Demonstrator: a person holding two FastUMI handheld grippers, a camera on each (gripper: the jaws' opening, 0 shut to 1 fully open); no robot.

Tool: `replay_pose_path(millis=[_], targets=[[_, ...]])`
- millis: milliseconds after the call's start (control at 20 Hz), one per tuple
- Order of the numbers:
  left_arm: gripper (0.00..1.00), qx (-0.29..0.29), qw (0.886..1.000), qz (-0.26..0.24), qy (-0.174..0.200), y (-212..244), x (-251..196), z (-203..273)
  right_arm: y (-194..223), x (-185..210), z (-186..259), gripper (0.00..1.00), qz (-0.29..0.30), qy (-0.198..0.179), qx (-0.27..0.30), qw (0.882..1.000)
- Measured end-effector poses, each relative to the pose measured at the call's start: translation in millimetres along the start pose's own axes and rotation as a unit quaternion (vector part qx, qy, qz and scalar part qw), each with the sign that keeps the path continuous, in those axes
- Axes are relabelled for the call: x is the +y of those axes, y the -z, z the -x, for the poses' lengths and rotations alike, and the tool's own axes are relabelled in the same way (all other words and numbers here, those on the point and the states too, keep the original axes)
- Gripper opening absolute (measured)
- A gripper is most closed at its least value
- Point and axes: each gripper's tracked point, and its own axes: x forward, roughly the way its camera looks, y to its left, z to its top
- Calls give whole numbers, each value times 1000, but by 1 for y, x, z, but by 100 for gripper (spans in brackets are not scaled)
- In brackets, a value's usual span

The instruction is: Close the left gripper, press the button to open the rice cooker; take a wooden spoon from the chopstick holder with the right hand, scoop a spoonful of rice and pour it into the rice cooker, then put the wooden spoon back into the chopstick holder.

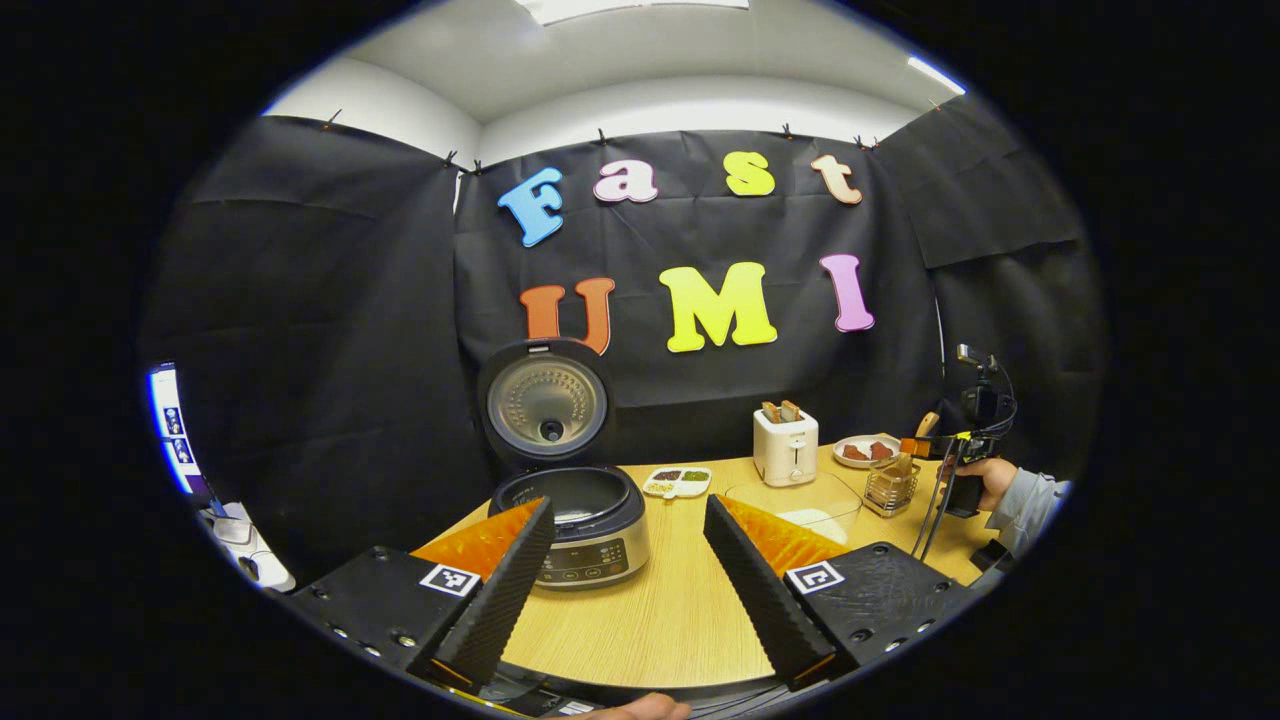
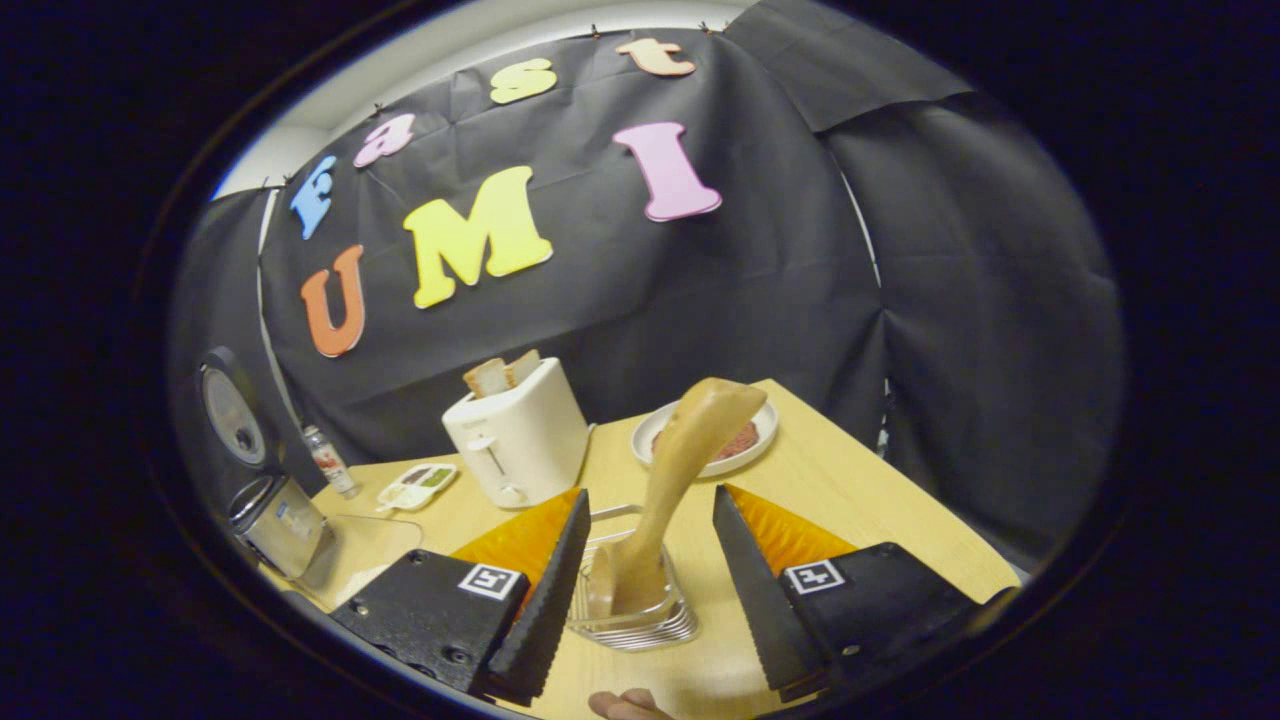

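Left gripper view: the rice cooker (image 1: 580,520) stands on the wooden counter (image 1: 660,610) with its lid (image 1: 547,405) raised, so the button step appears done; the left tongs (image 1: 628,580) hang released before it. A clear bowl of rice (image 1: 800,505) sits to the cooker's right, apparently untouched.

Right gripper view: the right tongs (image 2: 650,590) are spread wide, one finger on either side of the wire chopstick holder (image 2: 632,605), grasping nothing. The wooden spoon (image 2: 680,470) stands tilted in the holder, not yet taken. Taking the spoon, scooping, pouring and returning it all remain.

The pale wood counter also carries a white toaster (image 2: 520,430) with bread, a plate (image 2: 712,430) of reddish food and a small divided dish (image 2: 418,484). Black cloth walls the booth under a white ceiling.
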Motion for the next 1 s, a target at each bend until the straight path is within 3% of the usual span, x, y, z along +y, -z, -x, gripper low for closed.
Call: replay_pose_path(millis=[100,150,200,250,350,400,450,700,1000], targets=[[95,1,1000,3,9,6,-2,-4,2,13,-7,60,20,-38,7,999],[95,10,1000,4,8,14,0,-5,9,13,-10,43,24,-30,25,999],[96,12,1000,2,4,17,4,-5,12,14,-14,49,23,-35,33,999],[96,11,1000,-2,-2,17,7,-5,11,17,-14,35,23,-40,36,998],[96,8,1000,-8,-7,16,11,-3,3,30,-5,26,11,-54,29,998],[96,6,1000,-9,-4,15,10,-1,0,24,-7,17,16,-34,22,999],[96,2,1000,-8,-2,13,8,2,-6,26,-5,13,10,-36,12,999],[95,-6,1000,-1,19,15,2,12,-39,53,21,10,32,-54,-22,998],[96,9,999,33,11,30,16,12,-74,85,58,10,85,-64,-51,993]])
